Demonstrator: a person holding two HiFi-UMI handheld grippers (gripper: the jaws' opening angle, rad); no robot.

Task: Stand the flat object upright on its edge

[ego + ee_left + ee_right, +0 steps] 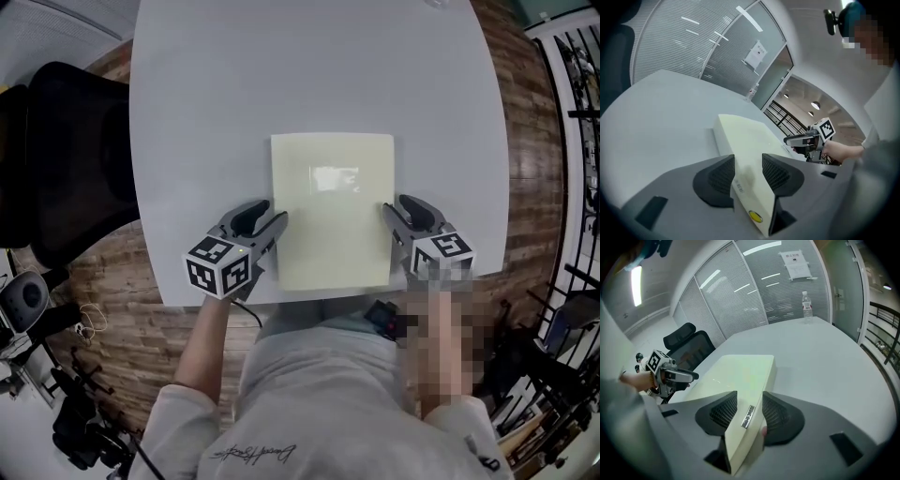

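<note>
1. Now the pale-yellow flat rectangular slab [332, 211] lies flat on the grey table [206, 94].
2. The left gripper [272, 217] and right gripper [394, 208] straddle its side edges, jaws apart and unclamped.
3. A shallow or uneven grip could let it slip or twist, and once up it may topple.

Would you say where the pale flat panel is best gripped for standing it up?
Probably by its left and right side edges, about midway along, one gripper coming in from each side. The panel lies flat on the table and looks too wide for one gripper, while its thin edges fit between open jaws, as the left gripper and right gripper show.
</note>
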